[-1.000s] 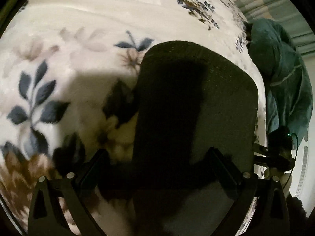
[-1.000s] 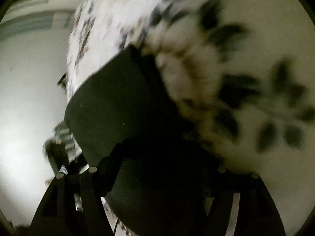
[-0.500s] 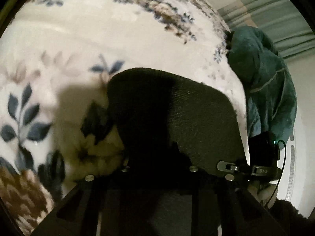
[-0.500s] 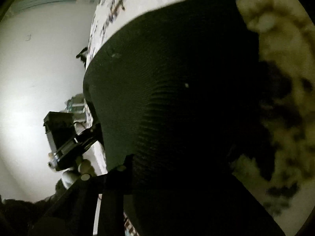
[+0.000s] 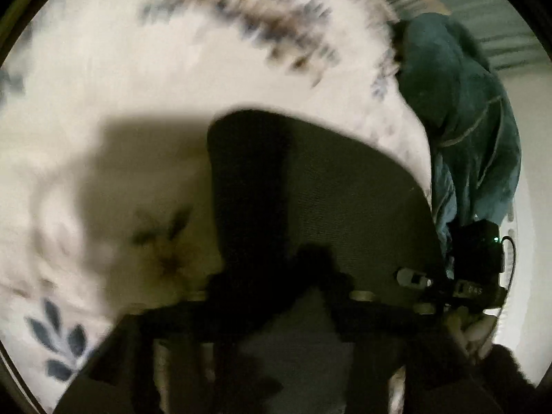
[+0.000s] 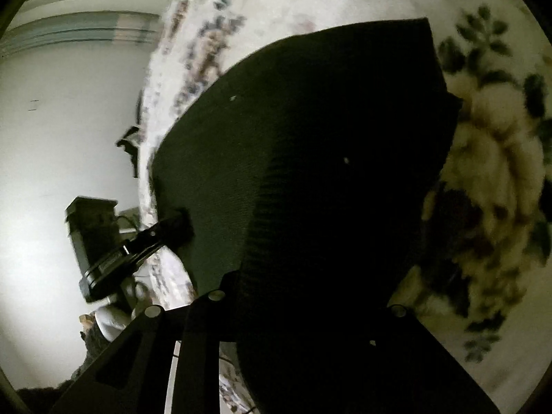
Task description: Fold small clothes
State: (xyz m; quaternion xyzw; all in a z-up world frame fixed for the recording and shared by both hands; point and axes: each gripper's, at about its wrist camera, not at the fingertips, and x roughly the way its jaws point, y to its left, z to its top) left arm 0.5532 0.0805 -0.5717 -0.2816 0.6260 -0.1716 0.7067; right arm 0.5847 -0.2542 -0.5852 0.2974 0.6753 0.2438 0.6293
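A small dark garment (image 5: 345, 200) lies on a white floral blanket (image 5: 172, 86). In the left wrist view my left gripper (image 5: 310, 296) is shut on the garment's near edge, which bunches up between the fingers. In the right wrist view the same garment (image 6: 310, 158) fills the middle, and my right gripper (image 6: 303, 310) is shut on its near edge; the cloth hides the fingertips. The left gripper (image 6: 172, 227) shows there at the garment's left corner. The right gripper's body (image 5: 476, 276) shows at the right in the left wrist view.
A teal garment (image 5: 465, 120) is heaped at the bed's right edge. A pale wall (image 6: 69, 138) and striped curtain (image 6: 69, 31) lie beyond the bed's edge. The floral blanket (image 6: 500, 189) stretches right of the garment.
Both grippers were open over the garment a second ago and have closed on its near edge. The garment's near edge is now lifted, and both views have shifted.
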